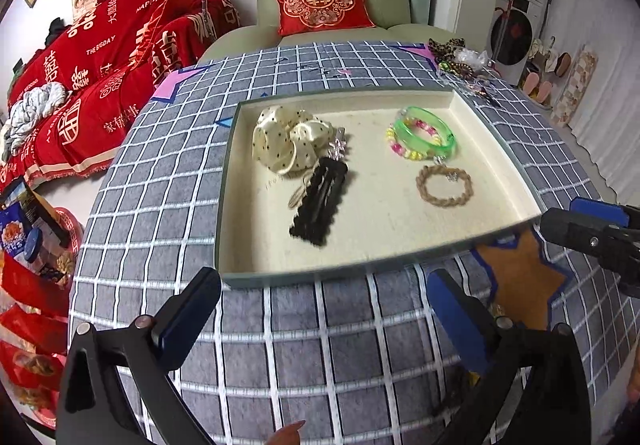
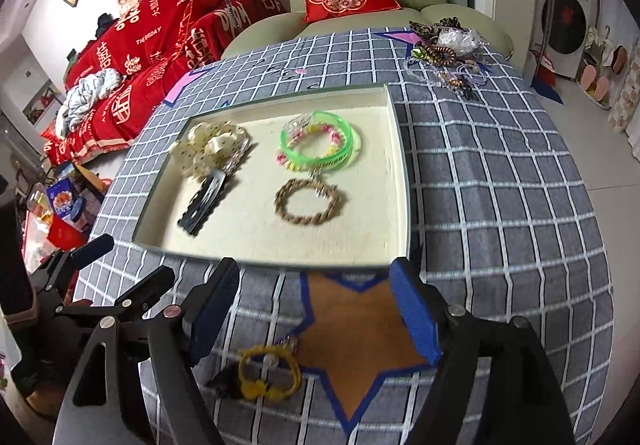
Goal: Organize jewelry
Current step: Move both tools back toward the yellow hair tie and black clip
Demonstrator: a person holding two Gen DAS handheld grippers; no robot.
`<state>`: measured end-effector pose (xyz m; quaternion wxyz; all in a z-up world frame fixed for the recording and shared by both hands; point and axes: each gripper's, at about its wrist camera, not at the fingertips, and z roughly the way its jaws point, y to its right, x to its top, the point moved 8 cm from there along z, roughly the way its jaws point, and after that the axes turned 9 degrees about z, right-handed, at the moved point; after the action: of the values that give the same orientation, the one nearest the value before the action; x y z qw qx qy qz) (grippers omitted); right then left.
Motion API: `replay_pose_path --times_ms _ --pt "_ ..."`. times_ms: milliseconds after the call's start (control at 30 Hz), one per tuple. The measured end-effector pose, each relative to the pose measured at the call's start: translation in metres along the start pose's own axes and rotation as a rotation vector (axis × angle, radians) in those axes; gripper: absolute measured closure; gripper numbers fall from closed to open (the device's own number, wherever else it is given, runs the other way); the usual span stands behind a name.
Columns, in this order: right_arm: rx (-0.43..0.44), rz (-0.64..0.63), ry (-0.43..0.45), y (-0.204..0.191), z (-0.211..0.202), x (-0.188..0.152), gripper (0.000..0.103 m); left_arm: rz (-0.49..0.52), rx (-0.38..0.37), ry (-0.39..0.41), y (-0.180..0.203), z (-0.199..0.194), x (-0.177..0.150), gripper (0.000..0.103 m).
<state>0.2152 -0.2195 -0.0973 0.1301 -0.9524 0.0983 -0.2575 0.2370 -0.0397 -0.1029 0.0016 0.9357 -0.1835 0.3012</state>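
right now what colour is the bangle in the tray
Translucent bright green; the bangle lies over a pink-and-yellow bead bracelet. Clearest in the right wrist view.

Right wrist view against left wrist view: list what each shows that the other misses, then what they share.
Only the right wrist view shows the yellow bracelet lying on the checked cloth near the orange star, between the open right gripper's fingers, untouched.

Only the left wrist view shows the open left gripper from behind, with bare cloth between its fingers.

Both show the tray holding the dotted scrunchie, black hair clip, green bangle, beaded bracelet and braided bracelet, plus the jewelry pile at the far corner.
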Motion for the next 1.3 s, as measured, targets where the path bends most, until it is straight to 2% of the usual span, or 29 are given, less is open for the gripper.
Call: replay_pose_path --times_ms 200,267,333,533,633,967,1300 --pt "0.006 0.011 -0.005 0.003 -0.010 -0.019 0.018 0.023 0.006 -0.004 0.008 -0.013 -0.020 0.000" --pt "0.005 0.020 -0.015 0.006 -0.011 -0.025 0.007 0.027 0.006 -0.008 0.010 -0.016 -0.027 0.000" --pt "0.015 0.027 -0.012 0.008 -0.014 -0.031 0.000 0.026 0.005 -0.010 0.010 -0.017 -0.034 0.000" --pt "0.032 0.033 0.009 0.013 -0.026 -0.048 0.000 0.030 0.014 -0.016 0.011 -0.025 -0.057 0.000" --pt "0.027 0.038 -0.026 0.017 -0.025 -0.062 0.000 0.044 0.024 -0.012 0.014 -0.027 -0.069 0.000" --pt "-0.021 0.099 -0.099 0.050 -0.016 -0.102 0.000 0.117 -0.014 -0.037 0.042 -0.023 -0.097 0.000" --pt "-0.071 0.059 -0.100 0.050 -0.008 -0.095 0.000 0.142 -0.051 -0.062 0.065 -0.011 -0.094 0.000"
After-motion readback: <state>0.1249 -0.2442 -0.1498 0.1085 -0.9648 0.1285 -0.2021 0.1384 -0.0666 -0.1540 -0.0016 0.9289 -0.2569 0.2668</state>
